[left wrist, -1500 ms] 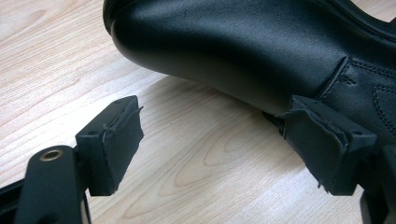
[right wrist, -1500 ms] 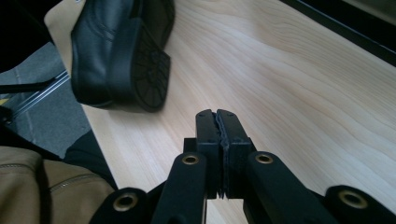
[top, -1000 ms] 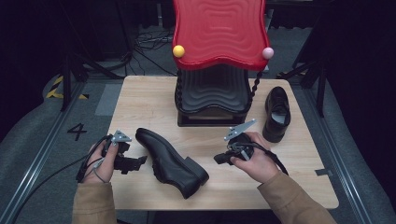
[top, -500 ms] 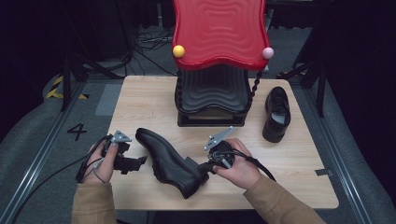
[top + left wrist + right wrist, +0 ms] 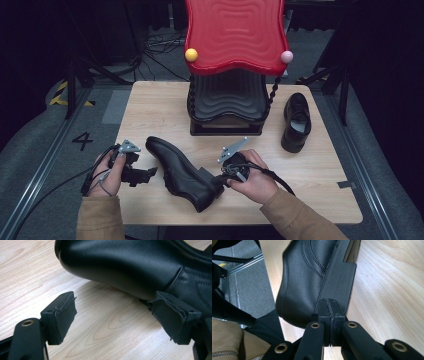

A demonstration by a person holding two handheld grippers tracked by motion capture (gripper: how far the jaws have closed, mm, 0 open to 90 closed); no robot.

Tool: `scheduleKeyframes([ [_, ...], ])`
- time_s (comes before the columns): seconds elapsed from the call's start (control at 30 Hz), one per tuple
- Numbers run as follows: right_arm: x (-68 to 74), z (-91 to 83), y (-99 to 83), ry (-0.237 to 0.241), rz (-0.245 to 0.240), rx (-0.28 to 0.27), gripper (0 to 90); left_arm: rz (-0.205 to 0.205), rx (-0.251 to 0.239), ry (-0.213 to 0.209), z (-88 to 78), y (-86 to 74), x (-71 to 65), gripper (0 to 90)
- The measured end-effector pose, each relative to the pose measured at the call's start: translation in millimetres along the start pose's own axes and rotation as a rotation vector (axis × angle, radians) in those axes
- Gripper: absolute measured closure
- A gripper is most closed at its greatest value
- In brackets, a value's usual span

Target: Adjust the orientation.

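Right gripper (image 5: pixel 220 181): jaws pressed together, pads meeting with nothing between them, tips at the heel of the near black shoe (image 5: pixel 182 172); seemingly touching the heel block (image 5: pixel 339 282), contact not certain.

Left gripper (image 5: pixel 150 173): jaws spread, empty, flanking the shoe's toe side just beside the sole edge.

Near shoe: on the table (image 5: pixel 150 107) between both grippers, long axis diagonal, toe far-left, heel near-right. The right gripper is nearer the heel, the left nearer the toe.

Second shoe (image 5: pixel 296 121): far right, well apart.

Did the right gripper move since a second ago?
Yes. The right gripper moved left, away from the far shoe, over to the heel of the near shoe.
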State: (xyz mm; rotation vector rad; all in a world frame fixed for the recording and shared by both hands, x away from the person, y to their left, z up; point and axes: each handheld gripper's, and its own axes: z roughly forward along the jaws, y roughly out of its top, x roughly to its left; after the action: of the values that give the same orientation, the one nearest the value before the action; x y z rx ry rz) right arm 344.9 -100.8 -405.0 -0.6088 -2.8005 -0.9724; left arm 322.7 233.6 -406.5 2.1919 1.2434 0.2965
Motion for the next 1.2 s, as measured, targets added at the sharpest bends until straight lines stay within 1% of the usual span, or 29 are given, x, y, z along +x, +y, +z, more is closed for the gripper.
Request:
scheduleKeyframes([
  [0.03, -2.6, -1.8, -0.8, -0.008, 0.01, -0.004, 90.0, 0.0, -0.001, -0.001, 0.0, 0.0, 0.0, 19.9],
  [0.1, -3.7, -2.4, -1.1, -0.011, 0.014, -0.007, 90.0, 0.002, 0.001, -0.001, 0.1, 0.0, 0.1, 19.9],
  [0.17, -6.3, -4.8, -1.9, -0.028, 0.026, -0.013, 90.0, 0.001, 0.002, -0.001, 0.1, -0.1, 0.1, 19.9],
  [0.2, -9.9, -6.9, -2.9, -0.045, 0.031, -0.017, 90.0, 0.0, 0.002, -0.002, 0.3, -0.2, 0.4, 19.9],
  [0.23, -11.4, -7.4, -3.4, -0.048, 0.042, -0.02, 90.0, 0.001, 0.001, -0.003, 0.5, -0.3, 0.6, 19.9],
  [0.27, -11.4, -7.4, -3.4, -0.048, 0.042, -0.02, 90.0, 0.001, 0.001, -0.003, 0.5, -0.3, 0.6, 19.9],
  [0.3, -14.2, -8.2, -4.1, -0.048, 0.054, -0.024, 90.0, -0.003, 0.002, -0.006, 1.0, -0.5, 1.2, 19.9],
  [0.43, -17.0, -9.2, -4.5, -0.053, 0.059, -0.022, 90.0, -0.004, 0.006, -0.005, 1.8, -0.8, 1.8, 20.0],
  [0.53, -19.6, -10.4, -4.8, -0.086, 0.067, -0.018, 90.0, -0.002, 0.003, -0.005, 1.5, -0.6, 1.5, 20.0],
  [0.63, -24.8, -11.1, -5.8, -0.137, 0.064, -0.004, 90.0, -0.002, 0.006, -0.006, 1.7, -0.5, 1.5, 20.0],
  [0.73, -31.4, -9.6, -7.7, -0.177, 0.068, 0.009, 89.9, -0.003, 0.006, -0.007, 2.3, -0.8, 1.8, 20.0],
  [0.83, -40.6, -5.6, -10.9, -0.194, 0.083, 0.029, 89.8, -0.003, 0.005, -0.006, 2.4, -0.8, 2.1, 20.0],
  [0.9, -46.1, -1.4, -14.1, -0.194, 0.095, 0.018, 89.8, -0.005, 0.006, -0.008, 2.5, -0.9, 1.9, 20.0],
  [0.93, -49.8, 1.8, -16.3, -0.225, 0.097, 0.032, 89.7, -0.005, 0.006, -0.009, 2.7, -0.9, 2.0, 20.0],
  [0.97, -53.1, 4.8, -18.5, -0.23, 0.109, 0.037, 89.7, -0.002, 0.007, -0.006, 2.6, -0.9, 2.1, 20.0],
  [1.03, -59.9, 9.3, -23.1, -0.193, 0.141, 0.023, 89.6, -0.005, 0.007, -0.007, 2.4, -1.2, 2.2, 20.0],
  [1.07, -61.9, 11.0, -24.8, -0.185, 0.151, 0.021, 89.5, -0.005, 0.006, -0.007, 2.3, -1.3, 2.3, 20.0],
  [1.2, -63.1, 13.2, -27.0, -0.188, 0.153, 0.021, 88.9, -0.007, 0.004, -0.003, 2.3, -1.6, 2.8, 20.0],
])
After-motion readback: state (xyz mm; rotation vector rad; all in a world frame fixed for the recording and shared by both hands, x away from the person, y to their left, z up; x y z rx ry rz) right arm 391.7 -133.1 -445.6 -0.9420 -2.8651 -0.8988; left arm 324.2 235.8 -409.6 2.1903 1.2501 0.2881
